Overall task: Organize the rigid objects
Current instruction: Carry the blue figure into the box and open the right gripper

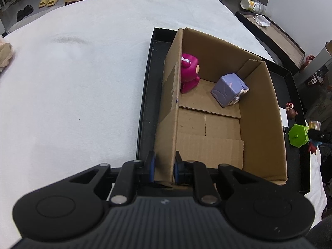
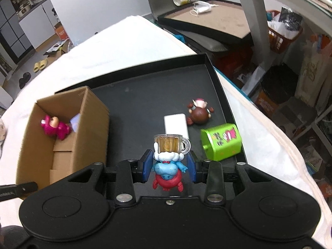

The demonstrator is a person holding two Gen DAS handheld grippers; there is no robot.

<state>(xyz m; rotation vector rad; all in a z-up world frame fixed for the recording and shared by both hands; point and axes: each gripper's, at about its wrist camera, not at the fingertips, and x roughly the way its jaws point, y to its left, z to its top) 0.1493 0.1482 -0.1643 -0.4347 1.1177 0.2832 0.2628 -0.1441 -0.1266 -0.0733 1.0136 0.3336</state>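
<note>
Two toys sit in the cardboard box [image 1: 207,112]: pink figure [image 1: 189,74], purple cube [image 1: 229,89]. Left gripper [image 1: 165,166] pinches the box wall. Right gripper [image 2: 169,166] clamps a blue-and-red figurine [image 2: 168,170] with a mug, above the black tray [image 2: 145,95].

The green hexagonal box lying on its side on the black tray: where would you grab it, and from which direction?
I would take the green hexagonal box across its two opposite flat side walls, coming straight down from above. It lies tipped over on the black tray, so flat faces give the fingers parallel surfaces. I would avoid the small knob on its end, which looks too slight to hold firmly.
</note>
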